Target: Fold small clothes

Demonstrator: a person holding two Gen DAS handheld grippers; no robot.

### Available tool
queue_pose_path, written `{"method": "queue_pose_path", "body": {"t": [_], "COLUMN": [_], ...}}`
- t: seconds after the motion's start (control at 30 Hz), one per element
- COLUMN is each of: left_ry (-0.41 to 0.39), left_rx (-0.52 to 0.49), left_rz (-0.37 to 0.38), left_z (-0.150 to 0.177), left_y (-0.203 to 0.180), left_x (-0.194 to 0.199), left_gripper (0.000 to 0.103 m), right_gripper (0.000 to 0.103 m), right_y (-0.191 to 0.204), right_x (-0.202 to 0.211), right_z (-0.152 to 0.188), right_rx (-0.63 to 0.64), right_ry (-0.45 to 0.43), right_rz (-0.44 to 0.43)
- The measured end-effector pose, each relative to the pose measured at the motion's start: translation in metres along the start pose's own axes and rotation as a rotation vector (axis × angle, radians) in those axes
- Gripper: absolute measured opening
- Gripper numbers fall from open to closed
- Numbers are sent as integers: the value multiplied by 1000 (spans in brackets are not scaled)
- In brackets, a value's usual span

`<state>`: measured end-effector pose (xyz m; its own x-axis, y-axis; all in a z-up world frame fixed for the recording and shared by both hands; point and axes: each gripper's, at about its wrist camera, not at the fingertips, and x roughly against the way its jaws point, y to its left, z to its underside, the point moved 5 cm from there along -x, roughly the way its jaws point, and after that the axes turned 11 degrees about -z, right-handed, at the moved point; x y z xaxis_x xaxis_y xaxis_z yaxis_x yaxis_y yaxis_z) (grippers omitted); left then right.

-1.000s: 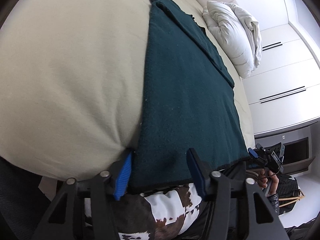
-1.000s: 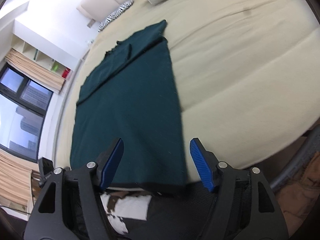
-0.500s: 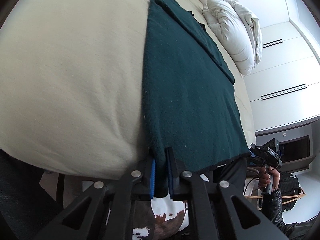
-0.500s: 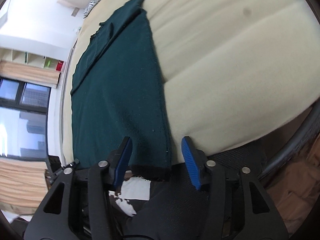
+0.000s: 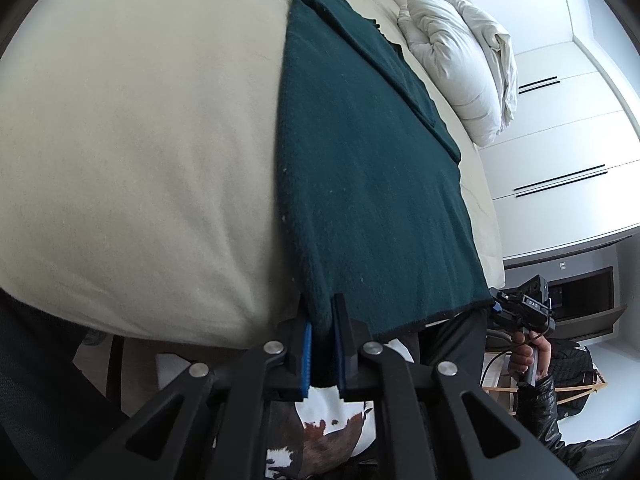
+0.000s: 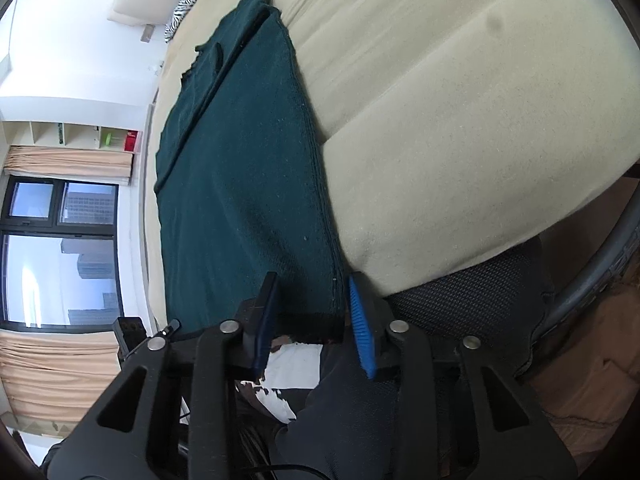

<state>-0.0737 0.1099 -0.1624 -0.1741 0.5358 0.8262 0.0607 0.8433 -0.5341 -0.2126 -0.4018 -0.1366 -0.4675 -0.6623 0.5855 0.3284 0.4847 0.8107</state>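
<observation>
A dark green garment (image 5: 360, 152) lies flat and lengthwise on a cream bed (image 5: 140, 140), its near hem hanging at the bed's front edge. My left gripper (image 5: 321, 328) is shut on the hem's left corner. In the right wrist view the garment (image 6: 240, 184) fills the middle left. My right gripper (image 6: 312, 300) straddles the hem's right corner with its blue pads (image 6: 360, 332) partly closed; a gap still shows on both sides of the cloth. The right gripper also shows in the left wrist view (image 5: 524, 308), held by a hand.
A white pillow (image 5: 460, 64) lies at the bed's far right, beside white wardrobe doors (image 5: 568, 160). A window (image 6: 60, 248) with beige curtains is at the left. A black mesh chair (image 6: 460, 304) sits by the bed's front edge. A cowhide rug (image 5: 332, 420) lies below.
My left gripper closed on the hem's left corner and stays shut. My right gripper moved in onto the right corner and its jaws narrowed around the cloth.
</observation>
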Motion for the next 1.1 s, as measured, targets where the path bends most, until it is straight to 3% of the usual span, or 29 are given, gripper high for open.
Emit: {"method": "queue_pose_path", "body": {"t": [0.13, 0.23, 0.6, 0.77, 1.1], "left_ry": [-13, -49, -175, -218, -289], "left_rx": [-7, 1, 127, 151, 174], "left_rz": [13, 74, 330, 381, 447], "left_z": [-1, -4, -30, -49, -106], "left_y": [-3, -10, -13, -18, -29], "left_x": [3, 13, 52, 61, 72], "left_gripper": [8, 7, 7, 7, 7], "right_gripper": [11, 8, 7, 7, 7], "right_y": [2, 6, 53, 68, 120], "right_x": [0, 1, 25, 23, 31], "right_z": [4, 6, -1, -16, -62], "right_rx": [17, 41, 158, 191, 262], "right_ry": [4, -9, -158, -201, -307], "right_rz": [6, 5, -135, -93, -157]}}
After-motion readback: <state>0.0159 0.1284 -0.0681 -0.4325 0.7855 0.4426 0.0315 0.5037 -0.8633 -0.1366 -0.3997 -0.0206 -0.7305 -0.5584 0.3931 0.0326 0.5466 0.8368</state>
